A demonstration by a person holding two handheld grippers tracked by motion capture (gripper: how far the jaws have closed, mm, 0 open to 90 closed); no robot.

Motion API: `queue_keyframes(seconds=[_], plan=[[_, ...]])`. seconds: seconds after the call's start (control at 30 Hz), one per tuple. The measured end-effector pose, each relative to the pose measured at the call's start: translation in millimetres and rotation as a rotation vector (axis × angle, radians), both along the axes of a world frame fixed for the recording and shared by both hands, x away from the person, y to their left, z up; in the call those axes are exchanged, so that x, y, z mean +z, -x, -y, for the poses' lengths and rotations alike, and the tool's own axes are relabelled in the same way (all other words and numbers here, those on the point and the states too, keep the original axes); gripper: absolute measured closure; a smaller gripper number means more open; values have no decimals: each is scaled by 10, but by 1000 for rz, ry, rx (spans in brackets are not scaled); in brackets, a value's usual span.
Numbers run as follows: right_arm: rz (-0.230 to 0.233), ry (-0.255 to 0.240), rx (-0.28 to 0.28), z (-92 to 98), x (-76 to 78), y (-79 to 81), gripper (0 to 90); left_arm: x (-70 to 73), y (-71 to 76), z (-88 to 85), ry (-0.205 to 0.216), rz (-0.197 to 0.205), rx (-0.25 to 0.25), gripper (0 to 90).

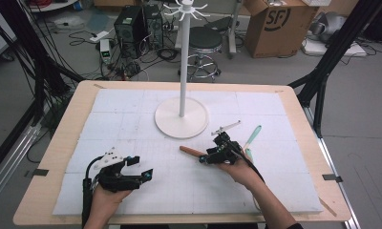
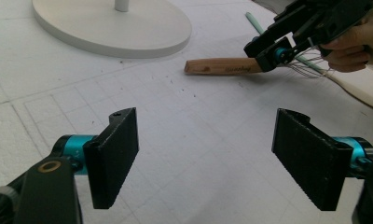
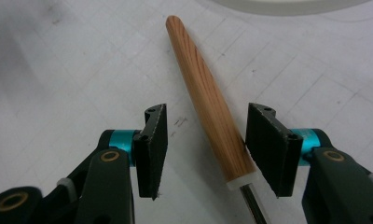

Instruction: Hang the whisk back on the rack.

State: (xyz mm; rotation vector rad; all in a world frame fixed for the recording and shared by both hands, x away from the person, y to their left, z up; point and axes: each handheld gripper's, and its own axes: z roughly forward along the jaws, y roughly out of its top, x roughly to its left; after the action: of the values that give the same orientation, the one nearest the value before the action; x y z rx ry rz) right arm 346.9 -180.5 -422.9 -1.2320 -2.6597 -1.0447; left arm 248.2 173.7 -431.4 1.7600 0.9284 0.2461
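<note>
A whisk lies on the white foam mat (image 1: 132, 124), its wooden handle (image 1: 191, 151) (image 2: 222, 66) (image 3: 201, 88) pointing left and its wires (image 2: 306, 70) under the person's right hand. My right gripper (image 1: 206, 158) (image 2: 268, 49) (image 3: 205, 149) is lowered over the handle's wire end. Its jaws stand on either side of the handle: the handle rests against the right pad (image 3: 268, 149), while the left pad (image 3: 154, 149) stays clear of it. My left gripper (image 1: 141, 167) (image 2: 205, 158) rests open near the mat's front left, with nothing between its pads.
A white hanger stand rises from a round base (image 1: 182, 118) (image 2: 110, 23) at the mat's middle back. A green-handled utensil (image 1: 252, 136) (image 2: 254, 21) and a pale spoon (image 2: 357, 91) lie right of the right hand. The wooden table edge (image 1: 50, 157) frames the mat.
</note>
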Motion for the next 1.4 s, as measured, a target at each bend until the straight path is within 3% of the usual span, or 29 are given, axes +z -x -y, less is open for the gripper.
queue_keyframes(seconds=[0.13, 0.3, 0.43, 0.63, 0.7, 0.87, 0.97, 1.17, 1.23, 1.3, 1.4], plan=[[-39, 57, 1, -44, -61, -34, 519, 1, -4, -10, -7, -2, 2, 233], [-92, 93, 13, -83, -27, -94, 552, -10, -17, -28, -4, -7, 5, 233], [-88, 162, 41, -161, -4, -107, 575, -9, -15, -26, -5, -5, 2, 234], [-49, 224, 89, -197, -4, -117, 633, -9, -8, -13, -10, -6, -1, 233], [-55, 248, 106, -225, 4, -129, 647, -5, 1, -10, -13, -6, 1, 233], [-61, 360, 177, -342, 43, -183, 669, -2, 8, -37, -8, -6, 6, 233], [-77, 365, 201, -343, 45, -221, 678, 1, 11, -57, 0, -6, 11, 234], [-39, 391, 212, -366, 49, -184, 711, 3, 21, -54, -6, -5, 6, 234], [-50, 364, 199, -333, 47, -191, 732, 3, 25, -49, -2, -6, 6, 234], [-81, 301, 187, -254, 37, -232, 734, -2, 32, -54, -3, -6, 7, 235], [-89, 262, 186, -199, 39, -242, 734, -11, 39, -62, -2, -10, 7, 236]])
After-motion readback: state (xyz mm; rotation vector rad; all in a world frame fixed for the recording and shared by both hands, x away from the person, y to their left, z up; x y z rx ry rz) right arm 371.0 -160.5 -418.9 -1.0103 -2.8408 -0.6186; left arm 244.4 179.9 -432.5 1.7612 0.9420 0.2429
